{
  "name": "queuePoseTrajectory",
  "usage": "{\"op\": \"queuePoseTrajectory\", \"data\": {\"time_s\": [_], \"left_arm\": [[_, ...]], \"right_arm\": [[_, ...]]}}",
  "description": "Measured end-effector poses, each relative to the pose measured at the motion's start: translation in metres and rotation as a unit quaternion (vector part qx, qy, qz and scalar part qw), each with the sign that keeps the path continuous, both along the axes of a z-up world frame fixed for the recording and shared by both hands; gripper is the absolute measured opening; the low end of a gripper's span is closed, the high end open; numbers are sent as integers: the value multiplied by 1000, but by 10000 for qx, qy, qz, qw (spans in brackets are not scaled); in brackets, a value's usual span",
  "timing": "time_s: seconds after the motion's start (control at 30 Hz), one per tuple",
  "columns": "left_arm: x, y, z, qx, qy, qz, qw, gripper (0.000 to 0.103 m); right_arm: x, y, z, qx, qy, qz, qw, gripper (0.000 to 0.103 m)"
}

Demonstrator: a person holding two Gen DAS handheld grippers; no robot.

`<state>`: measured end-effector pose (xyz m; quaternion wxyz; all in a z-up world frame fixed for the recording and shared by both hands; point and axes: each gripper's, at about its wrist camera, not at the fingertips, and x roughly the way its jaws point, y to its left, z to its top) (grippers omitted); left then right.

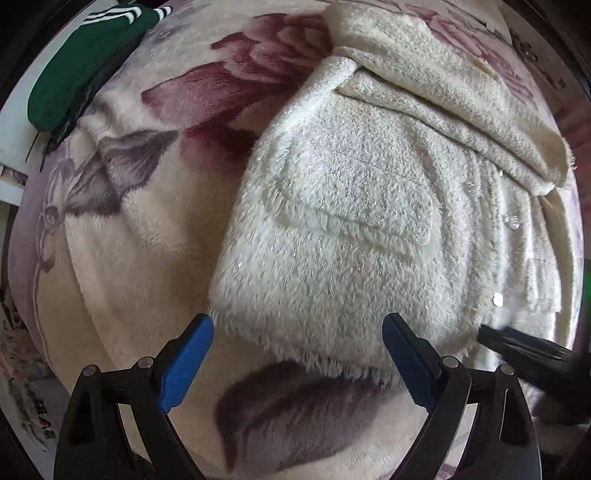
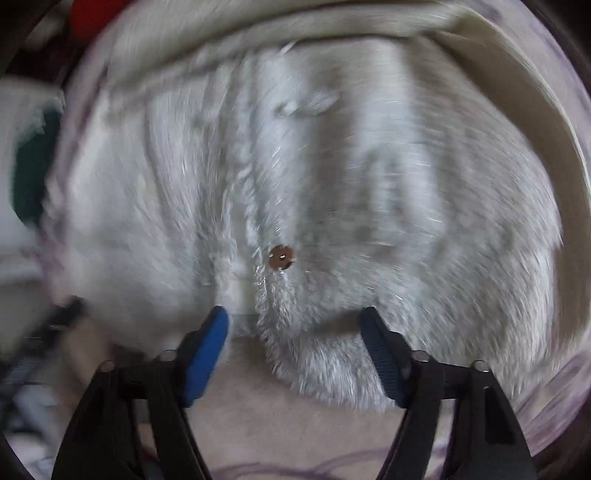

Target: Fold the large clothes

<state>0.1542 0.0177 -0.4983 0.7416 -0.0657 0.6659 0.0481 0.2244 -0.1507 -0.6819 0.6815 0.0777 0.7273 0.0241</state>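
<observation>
A white fluffy jacket [image 1: 351,221] lies on a floral blanket [image 1: 147,240], with a patch pocket [image 1: 354,206] facing up and a sleeve [image 1: 443,92] folded across its top. My left gripper [image 1: 297,328] is open, its blue fingers [image 1: 188,362] straddling the jacket's near hem just above it. The right wrist view is motion-blurred: my right gripper [image 2: 293,321] is open over the jacket's front hem [image 2: 325,369], near a brown button [image 2: 281,257]. The right gripper's black tip [image 1: 517,347] shows at the left view's right edge.
A dark green garment with white stripes [image 1: 85,62] lies at the blanket's far left corner. The blanket's pale edge [image 1: 22,229] curves down the left side, with a wall or furniture beyond. Something red [image 2: 92,14] shows at the top left of the right view.
</observation>
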Motion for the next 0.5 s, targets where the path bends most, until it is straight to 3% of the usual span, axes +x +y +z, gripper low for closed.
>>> {"op": "queuePoseTrajectory", "data": {"time_s": [0.03,0.07,0.17,0.2,0.33,0.4,0.5], "left_arm": [[-5,0,2,47,11,13,10000,93],[-10,2,3,50,6,25,10000,93],[-23,2,10,45,-68,27,10000,93],[-32,4,9,38,-94,16,9999,93],[-47,4,12,1,-52,5,10000,93],[-28,16,17,-39,-21,-22,10000,93],[-13,7,26,-162,-140,-102,9997,93]], "right_arm": [[1,10,-9,-355,56,125,9993,30],[-1,13,-12,-430,47,7,9991,14],[-6,7,-1,-232,-49,-590,9980,9],[-9,7,8,41,-81,-828,9965,9],[-8,23,37,889,-247,-801,9925,8],[0,25,27,1222,68,-575,9908,11],[17,-25,28,2186,475,-1031,9692,17]]}}
